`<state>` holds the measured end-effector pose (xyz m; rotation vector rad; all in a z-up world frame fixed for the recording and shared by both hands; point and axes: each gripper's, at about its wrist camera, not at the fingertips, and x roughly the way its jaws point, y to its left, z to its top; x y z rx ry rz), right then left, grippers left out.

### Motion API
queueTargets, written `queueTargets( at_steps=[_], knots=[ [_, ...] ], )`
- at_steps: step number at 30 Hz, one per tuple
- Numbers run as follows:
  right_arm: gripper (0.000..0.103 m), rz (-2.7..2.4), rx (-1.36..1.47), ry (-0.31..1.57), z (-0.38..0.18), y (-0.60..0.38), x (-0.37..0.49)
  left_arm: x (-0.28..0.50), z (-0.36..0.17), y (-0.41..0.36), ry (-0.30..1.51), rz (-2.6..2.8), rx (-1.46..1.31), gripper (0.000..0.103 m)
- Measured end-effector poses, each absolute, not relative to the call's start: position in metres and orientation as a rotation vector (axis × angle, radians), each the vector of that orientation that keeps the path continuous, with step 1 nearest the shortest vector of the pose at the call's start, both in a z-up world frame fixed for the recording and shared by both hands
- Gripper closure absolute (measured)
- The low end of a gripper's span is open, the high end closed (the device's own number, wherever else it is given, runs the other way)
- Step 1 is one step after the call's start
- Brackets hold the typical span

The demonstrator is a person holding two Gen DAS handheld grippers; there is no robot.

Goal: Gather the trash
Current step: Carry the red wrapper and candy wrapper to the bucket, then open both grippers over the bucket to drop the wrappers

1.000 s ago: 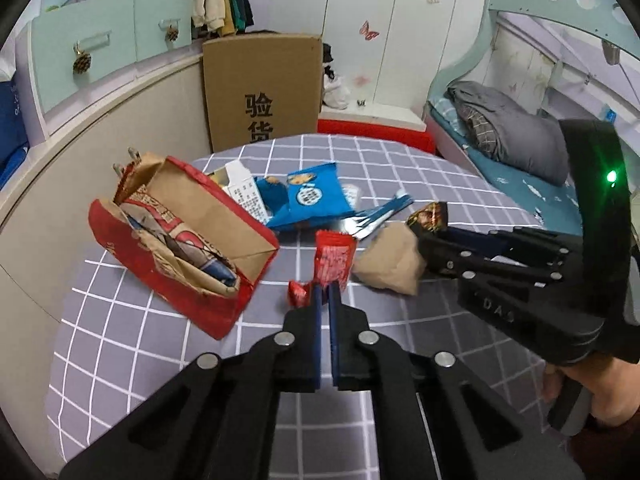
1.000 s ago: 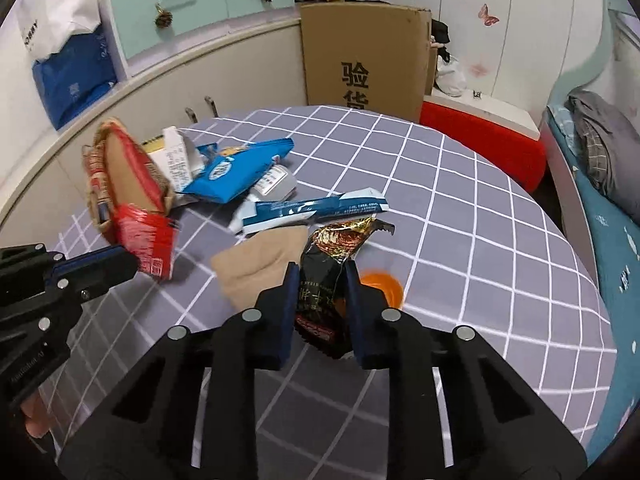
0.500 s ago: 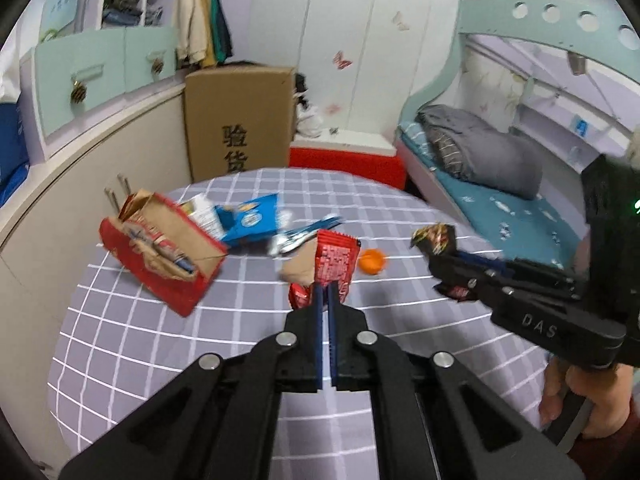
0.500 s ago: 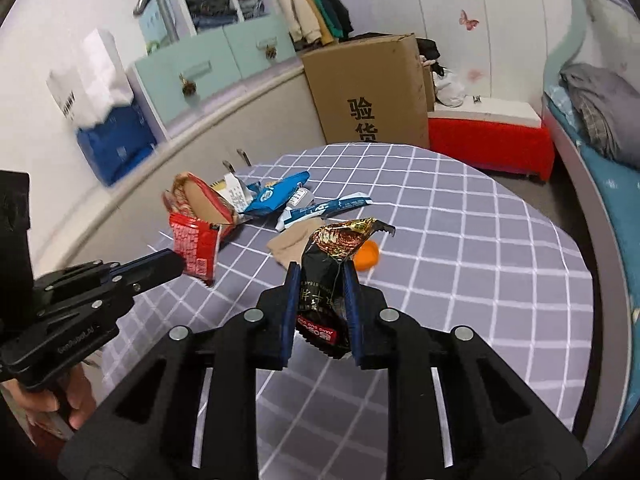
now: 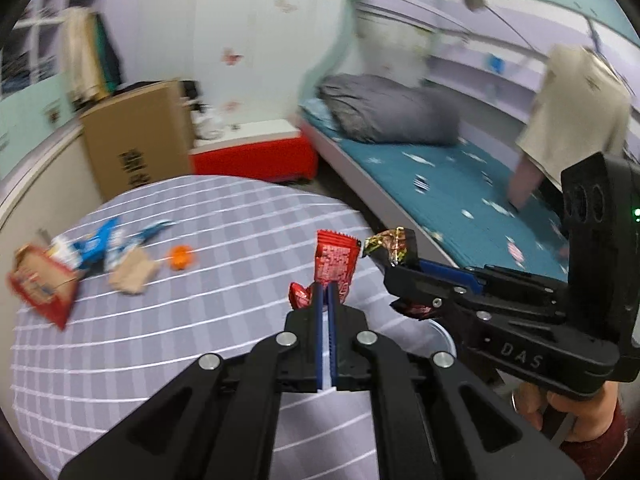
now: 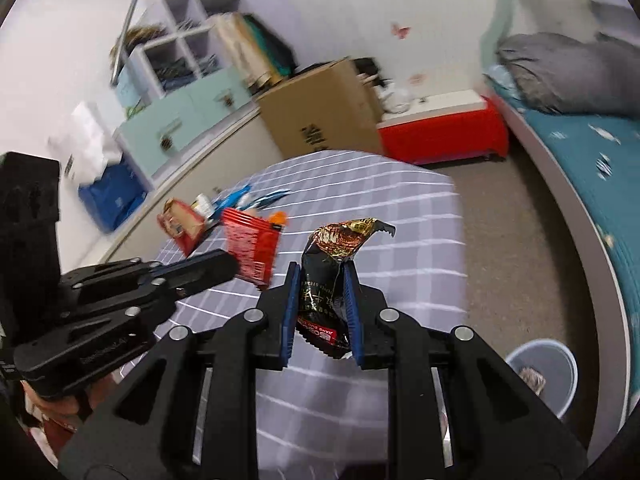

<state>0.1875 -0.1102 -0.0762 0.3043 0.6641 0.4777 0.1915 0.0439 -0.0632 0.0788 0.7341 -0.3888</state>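
Observation:
My left gripper [image 5: 326,294] is shut on a red snack wrapper [image 5: 335,259] and holds it in the air over the table's near right side. My right gripper [image 6: 320,280] is shut on a black and gold wrapper [image 6: 326,280], also lifted; it shows in the left wrist view [image 5: 390,246] just right of the red wrapper, which shows in the right wrist view [image 6: 252,248]. A pale blue trash bin [image 6: 560,364] with some trash inside stands on the floor at lower right. More trash lies at the table's far left: a red paper bag [image 5: 40,284], blue wrappers [image 5: 100,242], a brown paper piece [image 5: 134,274].
A round table with a grey checked cloth [image 5: 160,340] carries a small orange object [image 5: 180,258]. A cardboard box [image 5: 136,140], a red low bench [image 5: 256,156] and a bed with a teal sheet [image 5: 460,200] stand beyond. A person in a beige shirt [image 5: 576,112] leans over the bed.
Both grippers have lifted away from the trash pile and swung right toward the table's edge, each still holding its wrapper. The floor bin has come into the right wrist view.

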Motion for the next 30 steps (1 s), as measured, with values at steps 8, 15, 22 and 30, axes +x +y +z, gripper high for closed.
queueTargets(
  at_steps=[8,15,22,30],
  knots=[
    [0.081,0.223,0.394,0.622,-0.11,-0.223,0.146,0.2,-0.097,-0.093,0.827,-0.584,0.183,0.101],
    [0.081,0.007,0.505,0.628,-0.157,-0.309,0.132,0.225,-0.156,-0.199,0.975,-0.707,0.274,0.101],
    [0.081,-0.134,0.577,0.656,-0.206,-0.358,0.128,0.251,-0.211,-0.256,1.118,-0.738,0.304,0.099],
    [0.08,-0.152,0.625,0.695,-0.229,-0.374,0.133,0.265,-0.241,-0.273,1.149,-0.698,0.299,0.051]
  ],
)
